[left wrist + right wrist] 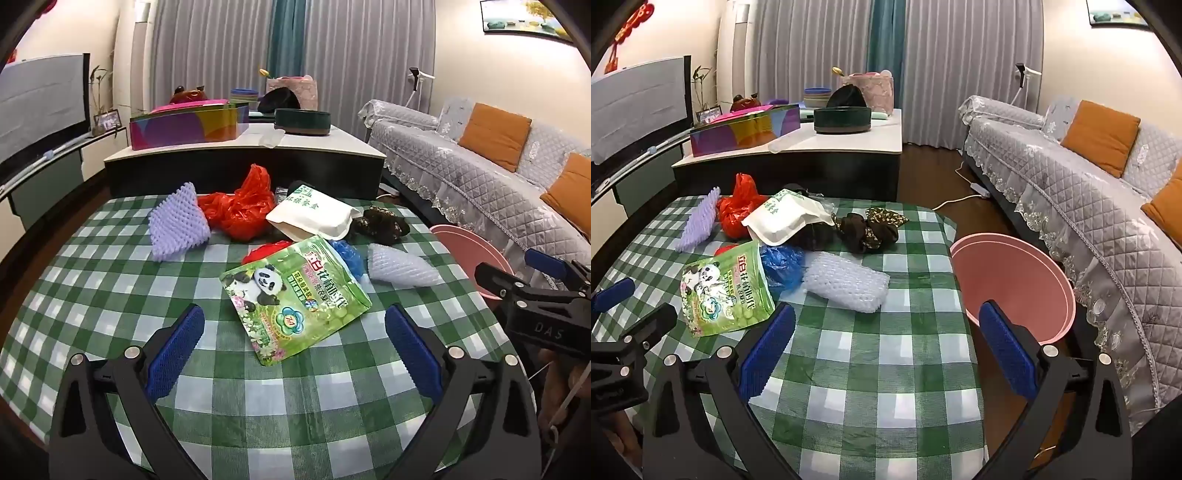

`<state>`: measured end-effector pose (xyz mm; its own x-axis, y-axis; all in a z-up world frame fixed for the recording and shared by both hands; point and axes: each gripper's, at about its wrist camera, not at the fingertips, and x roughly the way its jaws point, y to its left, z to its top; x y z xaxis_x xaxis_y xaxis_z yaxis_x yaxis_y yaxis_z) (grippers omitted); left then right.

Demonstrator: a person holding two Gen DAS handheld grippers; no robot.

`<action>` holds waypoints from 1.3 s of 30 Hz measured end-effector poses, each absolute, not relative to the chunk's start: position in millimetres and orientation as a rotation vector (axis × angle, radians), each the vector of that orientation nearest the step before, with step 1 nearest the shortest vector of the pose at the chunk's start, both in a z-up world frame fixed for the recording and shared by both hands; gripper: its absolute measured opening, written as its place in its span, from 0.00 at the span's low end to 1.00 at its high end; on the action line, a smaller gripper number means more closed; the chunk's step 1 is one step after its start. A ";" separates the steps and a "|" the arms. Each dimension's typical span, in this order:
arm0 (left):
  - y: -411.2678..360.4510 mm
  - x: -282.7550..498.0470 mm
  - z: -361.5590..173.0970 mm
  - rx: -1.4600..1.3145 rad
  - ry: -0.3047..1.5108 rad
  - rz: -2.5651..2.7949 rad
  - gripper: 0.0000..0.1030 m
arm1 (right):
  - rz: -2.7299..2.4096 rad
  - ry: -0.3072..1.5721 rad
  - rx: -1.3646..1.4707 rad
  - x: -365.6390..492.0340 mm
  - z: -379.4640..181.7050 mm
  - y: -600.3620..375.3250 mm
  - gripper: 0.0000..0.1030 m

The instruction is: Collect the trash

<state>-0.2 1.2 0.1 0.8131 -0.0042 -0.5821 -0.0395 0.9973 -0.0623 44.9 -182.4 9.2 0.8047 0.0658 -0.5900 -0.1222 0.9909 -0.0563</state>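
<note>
Trash lies on a green checked table: a green panda pouch, a white foam net, a purple foam sheet, a red plastic bag, a white food box, a blue bag and a dark crumpled wrapper. My left gripper is open, just short of the pouch. My right gripper is open over the table's right part, near a pink bin.
A low cabinet with a coloured box and a dark bowl stands behind the table. A grey covered sofa with orange cushions runs along the right. A white power strip lies on the floor.
</note>
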 end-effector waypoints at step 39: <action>-0.8 1.6 0.6 -0.099 0.600 0.020 0.90 | 0.089 0.617 -0.036 47.5 11.2 -185.7 0.95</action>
<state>1.6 -0.8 0.6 0.8252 -0.0102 -0.5647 -0.0474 0.9951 -0.0872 47.5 -185.7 11.2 0.8121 0.0726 -0.5790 -0.0941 0.9955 -0.0071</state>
